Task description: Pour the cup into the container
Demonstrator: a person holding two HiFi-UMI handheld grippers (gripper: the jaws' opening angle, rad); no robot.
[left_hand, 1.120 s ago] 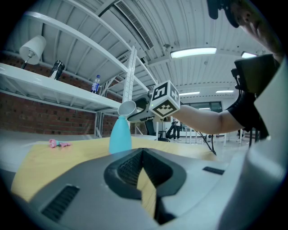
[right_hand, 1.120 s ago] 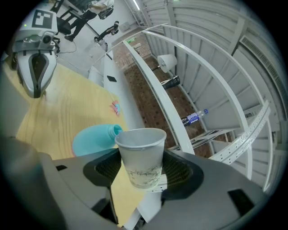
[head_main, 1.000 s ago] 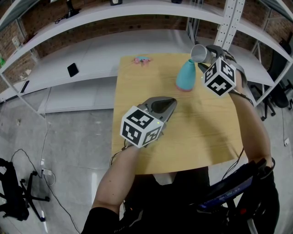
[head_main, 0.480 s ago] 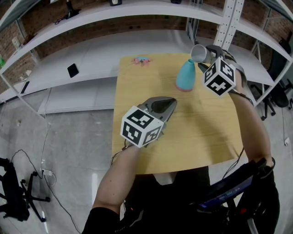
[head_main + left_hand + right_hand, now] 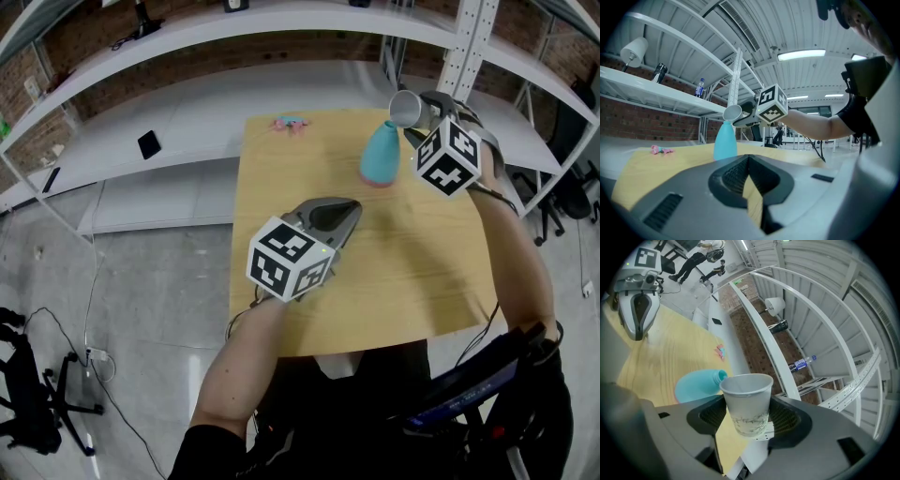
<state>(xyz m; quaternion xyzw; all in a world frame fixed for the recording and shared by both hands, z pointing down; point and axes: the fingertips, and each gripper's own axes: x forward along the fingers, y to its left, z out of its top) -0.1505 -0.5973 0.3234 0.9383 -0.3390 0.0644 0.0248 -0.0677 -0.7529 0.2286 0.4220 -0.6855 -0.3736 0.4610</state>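
My right gripper (image 5: 418, 113) is shut on a white paper cup (image 5: 407, 109), which lies tipped on its side with its mouth turned left, just above the neck of a teal bottle-shaped container (image 5: 381, 156). In the right gripper view the cup (image 5: 746, 401) sits between the jaws, with the container (image 5: 696, 385) just beyond it. The container stands upright at the far right of the wooden table (image 5: 281, 187). My left gripper (image 5: 349, 206) hovers over the table's middle, shut and holding nothing. In the left gripper view the cup (image 5: 732, 112) sits over the container (image 5: 725, 140).
A small pink and blue object (image 5: 291, 124) lies at the table's far edge. White shelving (image 5: 187, 103) curves behind the table, with a dark phone (image 5: 149, 143) on it. A metal upright (image 5: 469, 47) stands at the back right. Grey floor lies to the left.
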